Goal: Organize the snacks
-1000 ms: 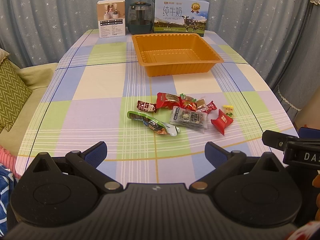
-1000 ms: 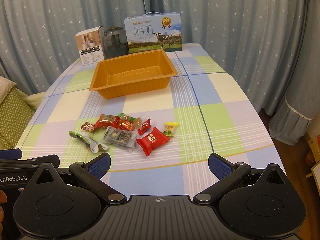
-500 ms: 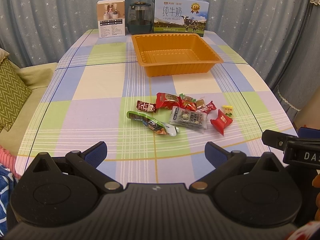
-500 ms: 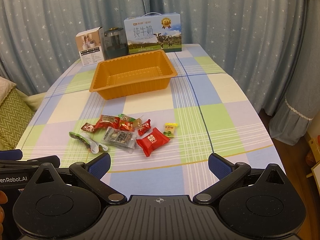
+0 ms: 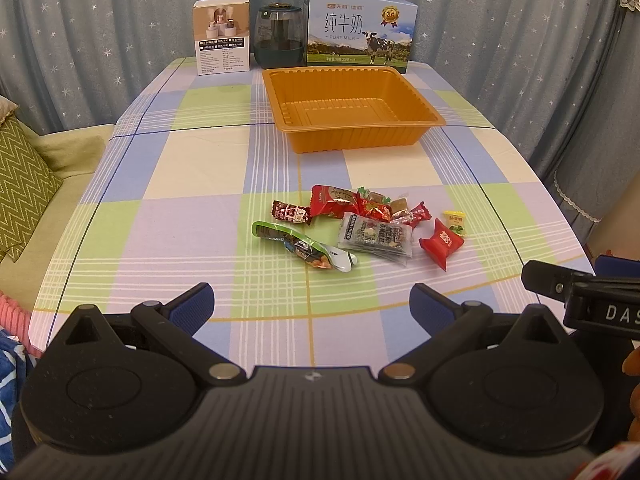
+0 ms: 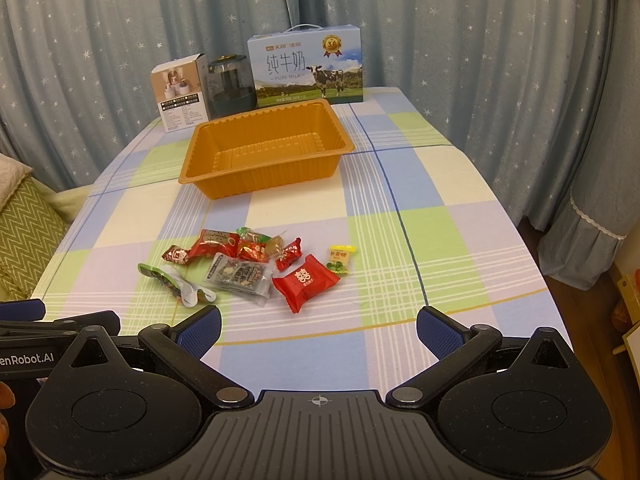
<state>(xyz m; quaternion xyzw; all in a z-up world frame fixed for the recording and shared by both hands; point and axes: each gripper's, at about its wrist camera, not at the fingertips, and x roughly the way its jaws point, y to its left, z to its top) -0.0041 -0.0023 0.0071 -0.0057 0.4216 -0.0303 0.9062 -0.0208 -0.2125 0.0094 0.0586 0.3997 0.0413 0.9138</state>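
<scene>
Both wrist cams face fwd from near table edge [image 5: 280, 322]; share snack pile [image 6: 256, 266], tray [image 5: 352, 110].

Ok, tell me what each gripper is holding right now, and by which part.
Nothing. The left gripper and right gripper are both open and empty, short of the snacks, which lie loose on the tablecloth. The orange tray holds nothing.

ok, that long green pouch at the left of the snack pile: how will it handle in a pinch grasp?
The long green pouch looks like thin glossy film, so probably light and somewhat slippery. It lies flat and long on the tablecloth, so it will likely droop if gripped at one end. Its lumpy middle suggests loose contents that may shift.
</scene>
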